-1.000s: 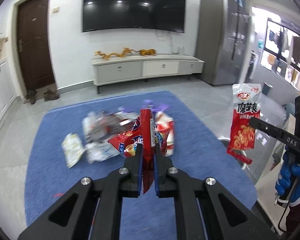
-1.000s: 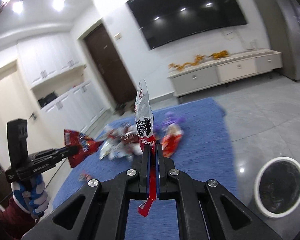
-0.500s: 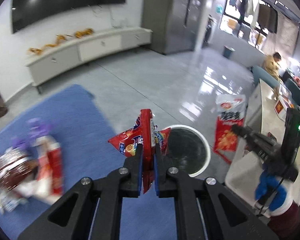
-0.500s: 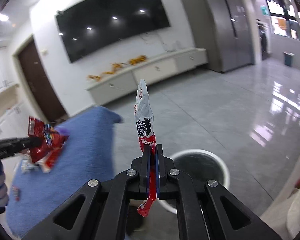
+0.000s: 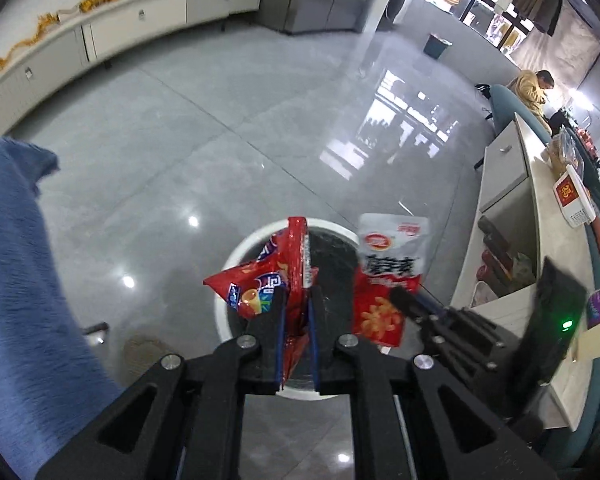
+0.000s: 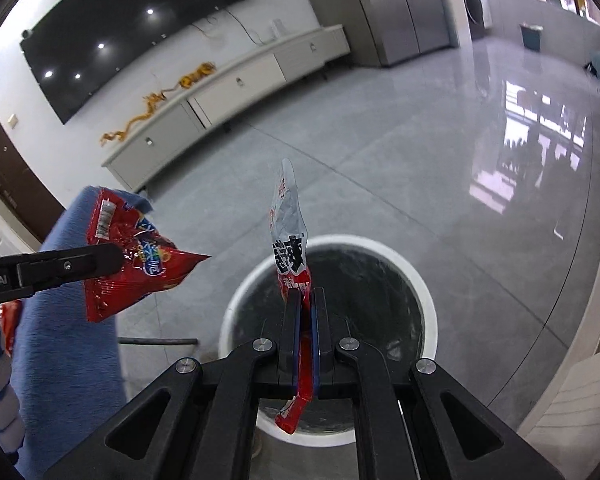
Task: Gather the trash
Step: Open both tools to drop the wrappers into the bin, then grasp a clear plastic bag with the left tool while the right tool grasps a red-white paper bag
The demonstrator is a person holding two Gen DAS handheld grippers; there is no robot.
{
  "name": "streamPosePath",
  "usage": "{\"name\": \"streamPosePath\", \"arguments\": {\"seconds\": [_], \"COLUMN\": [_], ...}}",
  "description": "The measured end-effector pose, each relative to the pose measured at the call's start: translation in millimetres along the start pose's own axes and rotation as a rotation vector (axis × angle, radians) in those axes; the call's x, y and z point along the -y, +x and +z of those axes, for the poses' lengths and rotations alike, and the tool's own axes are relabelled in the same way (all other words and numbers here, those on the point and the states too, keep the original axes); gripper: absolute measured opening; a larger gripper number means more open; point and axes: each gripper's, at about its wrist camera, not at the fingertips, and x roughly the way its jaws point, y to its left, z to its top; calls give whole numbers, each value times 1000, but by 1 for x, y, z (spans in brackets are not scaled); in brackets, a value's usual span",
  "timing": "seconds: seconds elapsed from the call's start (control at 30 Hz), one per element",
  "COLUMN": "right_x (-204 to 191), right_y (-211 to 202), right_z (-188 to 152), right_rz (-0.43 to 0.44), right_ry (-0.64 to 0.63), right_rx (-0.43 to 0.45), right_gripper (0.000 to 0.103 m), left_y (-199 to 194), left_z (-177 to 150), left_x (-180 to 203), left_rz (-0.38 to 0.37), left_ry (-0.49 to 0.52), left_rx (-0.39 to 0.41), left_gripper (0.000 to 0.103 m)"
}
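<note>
Directly below both claws sits the white-rimmed trash bin [image 5: 236, 264], mouth open upward. Left claw [image 5: 298, 312]: jaws have just been easing apart, red chip bag [image 5: 260, 280] between them and hanging over the bin's near-left rim. Right claw [image 6: 305, 316]: clamped narrow on the red-and-silver snack packet [image 6: 288, 224], long axis upright, over the bin's centre. Right looks better centred; judging so, either could let go here.

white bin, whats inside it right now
The bin shows a dark liner and no clear trash in the part that shows. Both views have its near side covered by the tongs and the wrappers they hold, so that part cannot be checked.
</note>
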Motion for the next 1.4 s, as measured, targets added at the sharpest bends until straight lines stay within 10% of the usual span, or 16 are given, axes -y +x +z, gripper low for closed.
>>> {"name": "streamPosePath", "arguments": {"seconds": [0.1, 0.67, 1.07, 1.4], "right_x": [9, -26, -111, -184], "right_y": [21, -41, -156, -201], "right_z": [-4, 6, 4, -13], "right_rz": [2, -25, 104, 239], "right_ry": [13, -101, -253, -356], "right_rx": [-41, 51, 195, 210], "right_gripper": [9, 26, 34, 38], "left_y": [14, -98, -230, -324], "left_z": [1, -40, -141, -255], "left_x": [-5, 14, -27, -131], "left_rz": [-14, 33, 155, 347], "left_ry": [-35, 20, 37, -166], "left_rx": [-16, 250, 388, 472], "left_gripper": [35, 37, 42, 61]}}
